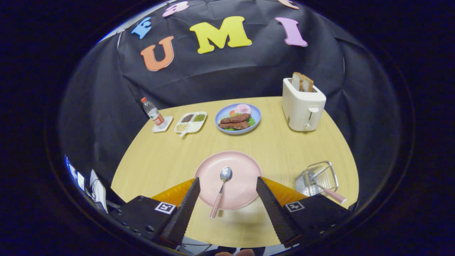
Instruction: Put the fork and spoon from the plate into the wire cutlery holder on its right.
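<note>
Metal spoon with checked pink handle [221, 190] lying on round pink plate [229, 179], between wide-spread, empty fingers [227, 199]. Silver wire cutlery holder [317, 178] to right on wooden table [163, 156], already containing one pink-handled utensil [333, 194], presumably fork. Step: spoon pickup. Next: descend, close on handle.

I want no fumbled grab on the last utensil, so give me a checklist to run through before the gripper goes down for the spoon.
1. Fingers open: the gripper stands wide open, holding nothing. Ok.
2. Spoon between the fingers: it lies on the pink plate, handle past the near rim toward the gripper. Ok.
3. Handle lined up with the fingers: slightly slanted. Ok.
4. Fork already stored: a checked handle sticks out of the wire cutlery holder; its head is hidden. Cannot tell.
5. Holder upright: it looks tipped. Cannot tell.
</note>
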The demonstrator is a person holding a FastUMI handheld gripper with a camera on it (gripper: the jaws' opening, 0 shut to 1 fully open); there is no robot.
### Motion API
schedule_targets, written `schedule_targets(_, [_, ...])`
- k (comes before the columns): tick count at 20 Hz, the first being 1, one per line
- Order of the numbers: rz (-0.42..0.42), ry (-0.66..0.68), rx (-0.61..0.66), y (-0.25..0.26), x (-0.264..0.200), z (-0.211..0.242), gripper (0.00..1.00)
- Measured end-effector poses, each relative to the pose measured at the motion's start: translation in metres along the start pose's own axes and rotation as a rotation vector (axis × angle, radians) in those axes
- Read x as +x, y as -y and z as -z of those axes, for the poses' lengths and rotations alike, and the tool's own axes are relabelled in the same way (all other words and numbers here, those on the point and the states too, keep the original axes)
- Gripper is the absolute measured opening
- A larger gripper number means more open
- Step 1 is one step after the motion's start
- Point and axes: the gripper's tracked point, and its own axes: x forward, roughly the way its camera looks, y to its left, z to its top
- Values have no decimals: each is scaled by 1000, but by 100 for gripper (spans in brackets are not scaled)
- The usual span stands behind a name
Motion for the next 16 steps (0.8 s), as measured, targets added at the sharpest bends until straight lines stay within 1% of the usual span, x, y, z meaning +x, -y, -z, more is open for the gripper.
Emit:
schedule_targets(3, [38, -33, 25, -13, 28, 31, 96])
schedule_targets(5, [78, -61, 7, -14, 47, 48, 96])
schedule_targets(7, [117, -80, -9, -13, 62, 58, 96])
schedule_targets(10, [147, -105, -4, -13, 81, 71, 95])
schedule_targets(13, [170, -134, 23, -11, 95, 84, 88])
schedule_targets(16, [184, -160, 35, -9, 104, 92, 67])
